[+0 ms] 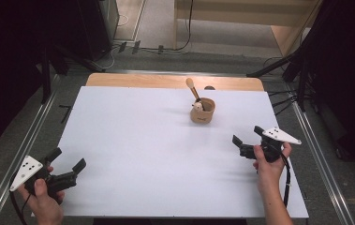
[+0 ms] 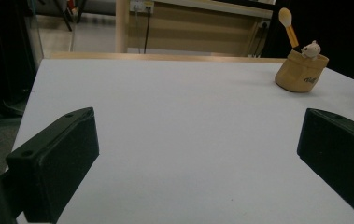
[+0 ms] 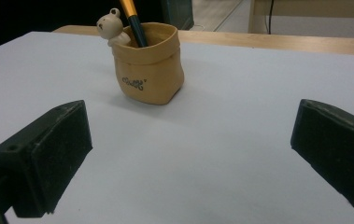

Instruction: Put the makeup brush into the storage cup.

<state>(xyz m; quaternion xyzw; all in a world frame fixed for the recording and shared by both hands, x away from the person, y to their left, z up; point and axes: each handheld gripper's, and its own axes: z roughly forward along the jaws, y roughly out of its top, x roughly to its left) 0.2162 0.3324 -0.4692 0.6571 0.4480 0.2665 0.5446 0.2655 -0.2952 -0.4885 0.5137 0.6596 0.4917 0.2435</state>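
Observation:
A small tan bag-shaped pot stands upright on the white table top, right of centre toward the back. A brush with a pale tip and a little bear figure stick out of it. The same pot appears far off in the left gripper view and closer as pot in the right gripper view. My left gripper rests at the front left corner, open and empty. Near the right edge, my right gripper is open and empty, a short way in front of the pot.
A bare wooden strip runs along the table's far edge. Metal rails flank the table on both sides. Cables and dark stands lie on the floor beyond the back right corner.

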